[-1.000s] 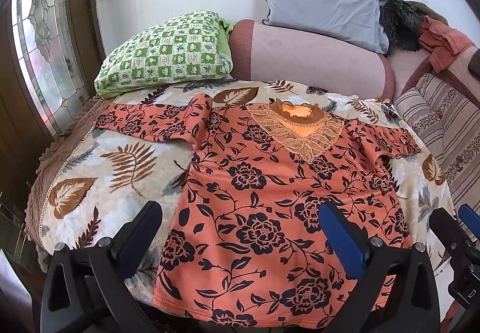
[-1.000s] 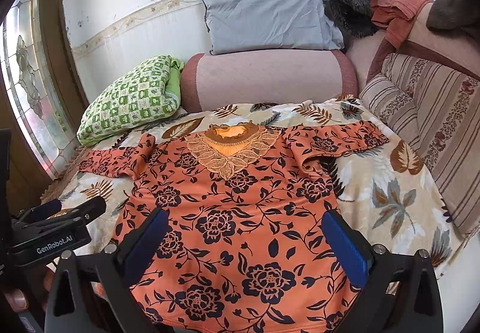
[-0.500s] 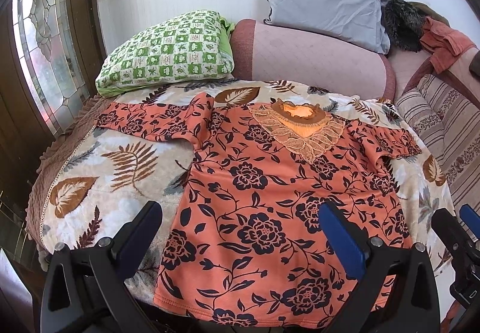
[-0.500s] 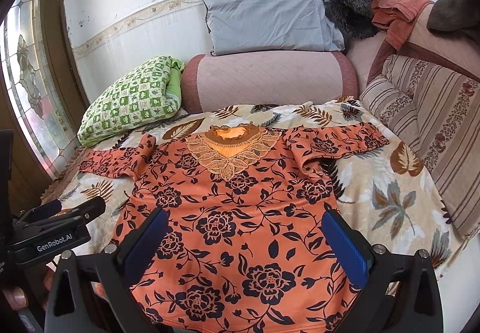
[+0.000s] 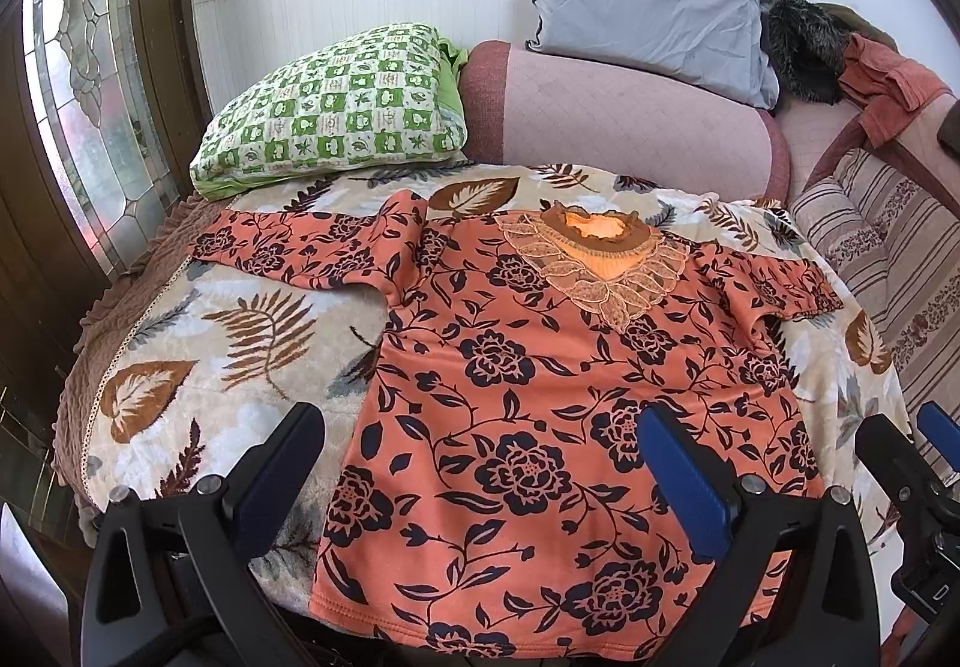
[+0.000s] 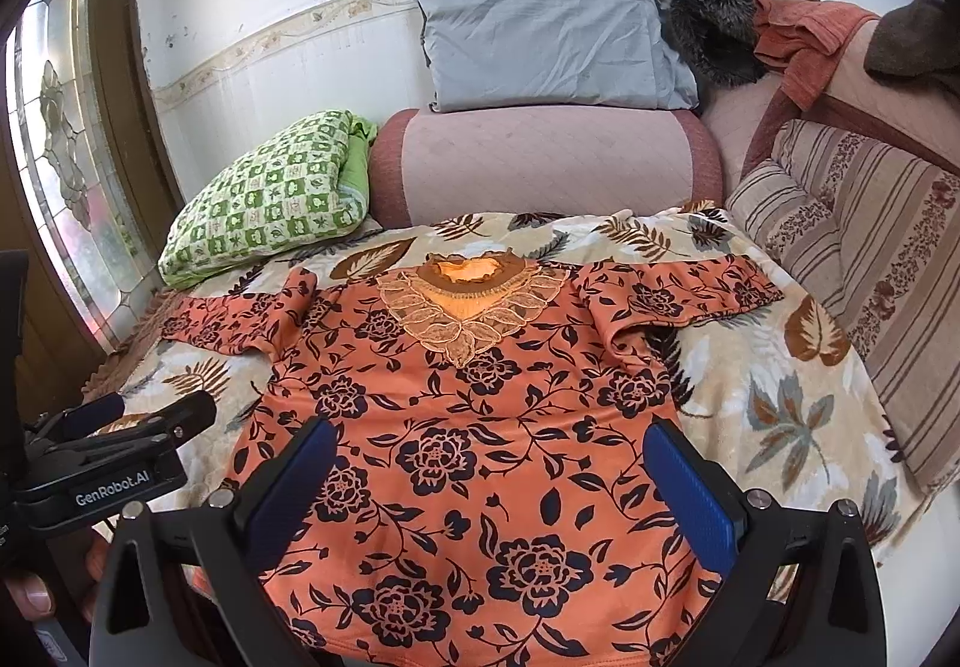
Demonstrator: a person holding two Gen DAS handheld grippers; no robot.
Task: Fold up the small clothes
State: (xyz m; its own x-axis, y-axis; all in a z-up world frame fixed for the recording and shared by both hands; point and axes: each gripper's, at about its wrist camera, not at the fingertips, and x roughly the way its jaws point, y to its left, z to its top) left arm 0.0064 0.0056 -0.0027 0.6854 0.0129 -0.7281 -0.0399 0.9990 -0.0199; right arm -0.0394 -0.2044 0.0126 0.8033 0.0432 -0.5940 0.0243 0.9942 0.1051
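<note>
An orange blouse with black flowers (image 5: 540, 379) lies flat and face up on a leaf-print blanket (image 5: 198, 361), its lace neckline (image 5: 600, 265) toward the sofa back and both sleeves spread out. It also shows in the right wrist view (image 6: 456, 427). My left gripper (image 5: 480, 463) is open and empty, hovering above the hem near the blouse's left edge. My right gripper (image 6: 492, 469) is open and empty above the hem's middle. The left gripper also shows at the left edge of the right wrist view (image 6: 114, 457).
A green checked pillow (image 5: 336, 108) lies at the blanket's far left corner. A pink sofa back (image 5: 630, 126) carries a grey pillow (image 5: 648, 6). A striped cushion (image 6: 852, 259) borders the right side. A stained-glass door (image 5: 78, 84) stands at left. Clothes (image 6: 798, 30) are piled at far right.
Both grippers have drifted only slightly; the view has barely shifted. The blouse has not moved.
</note>
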